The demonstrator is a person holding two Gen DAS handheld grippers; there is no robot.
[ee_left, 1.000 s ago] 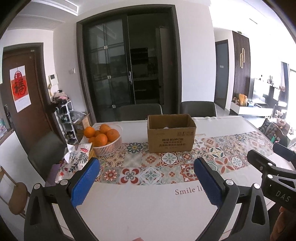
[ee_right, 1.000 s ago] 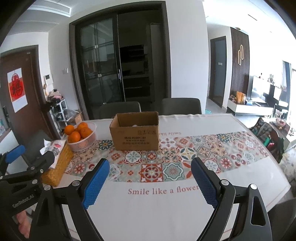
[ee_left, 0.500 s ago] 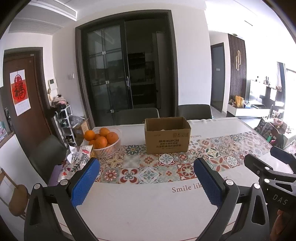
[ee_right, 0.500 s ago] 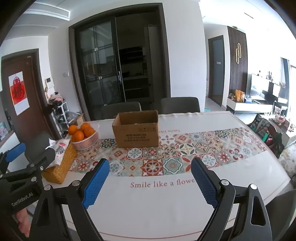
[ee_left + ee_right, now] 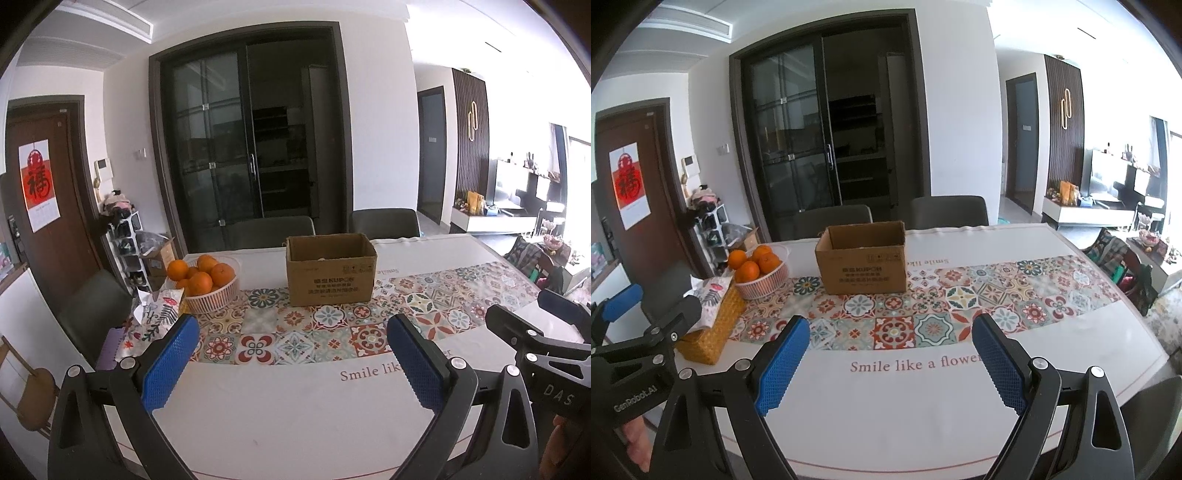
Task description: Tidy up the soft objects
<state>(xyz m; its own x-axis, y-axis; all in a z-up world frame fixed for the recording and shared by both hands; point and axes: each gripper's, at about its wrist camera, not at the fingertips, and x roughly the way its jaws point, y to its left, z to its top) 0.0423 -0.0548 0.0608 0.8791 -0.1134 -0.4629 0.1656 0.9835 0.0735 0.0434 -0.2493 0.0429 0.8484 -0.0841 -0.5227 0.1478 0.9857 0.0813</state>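
Observation:
An open cardboard box (image 5: 330, 271) stands on the patterned runner at the table's middle; it also shows in the right wrist view (image 5: 862, 258). Something pale lies inside, mostly hidden. My left gripper (image 5: 295, 363) is open and empty, held above the table's near edge, well short of the box. My right gripper (image 5: 890, 363) is open and empty too, beside the left one. The right gripper shows at the right edge of the left wrist view (image 5: 546, 332); the left gripper shows at the left of the right wrist view (image 5: 639, 325).
A white basket of oranges (image 5: 207, 282) stands left of the box. A woven tissue box (image 5: 711, 321) with a floral cloth sits at the table's left edge. Two dark chairs (image 5: 947, 212) stand behind the table. The white tablecloth (image 5: 923, 398) spreads in front.
Both grippers have drawn back and risen from the table; the box and oranges look farther away and more of the near tablecloth shows. Jaws stayed open.

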